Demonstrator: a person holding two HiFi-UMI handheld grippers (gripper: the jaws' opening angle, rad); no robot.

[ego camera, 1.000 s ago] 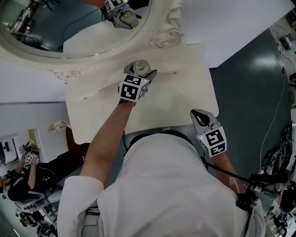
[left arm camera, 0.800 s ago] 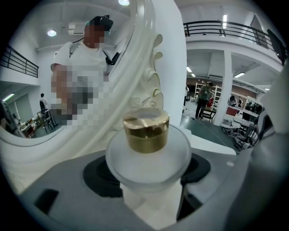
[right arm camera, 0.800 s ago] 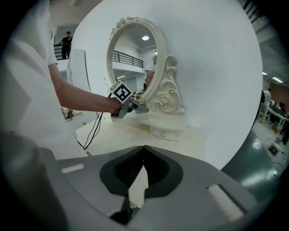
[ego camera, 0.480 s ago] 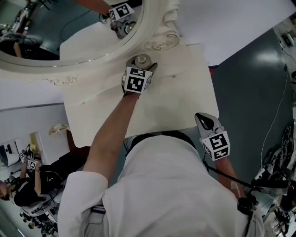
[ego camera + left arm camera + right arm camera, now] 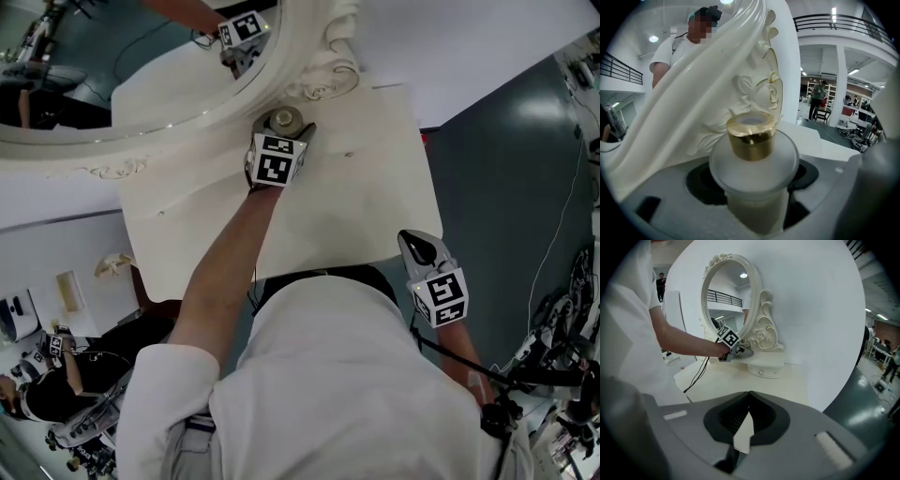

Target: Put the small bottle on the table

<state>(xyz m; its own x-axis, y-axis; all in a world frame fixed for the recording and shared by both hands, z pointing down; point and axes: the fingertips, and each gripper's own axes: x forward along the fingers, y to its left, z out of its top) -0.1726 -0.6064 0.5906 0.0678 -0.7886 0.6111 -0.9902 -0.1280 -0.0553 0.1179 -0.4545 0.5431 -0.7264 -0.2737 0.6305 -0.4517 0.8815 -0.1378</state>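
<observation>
**A:** Grey jaws come first, closest to your body. Your right gripper (image 5: pixel 410 242) hangs over the near right corner of the cream worktop (image 5: pixel 347 197). Its jaws are pressed together with nothing between them.

**B:** Yes, and that hand is well apart from the other one. Your left arm stretches across the worktop towards its far edge.

**A:** Out there, your left gripper (image 5: pixel 281 136) has its jaws standing wide, and they are clamped on the small bottle (image 5: pixel 754 168). They grip the frosted body below its broad shoulder, with the gold cap (image 5: pixel 751 138) uppermost.

**B:** So the small bottle is in your left jaws, over the far side of the worktop. None of your views shows its base, so you cannot tell whether it touches the surface.

**A:** Just behind the small bottle rises the carved white frame of the mirror (image 5: pixel 321 77). Its scrolled foot fills the left gripper view beyond the cap.

**B:** Farthest back, the plain white wall (image 5: pixel 450 47) runs behind the mirror.
</observation>
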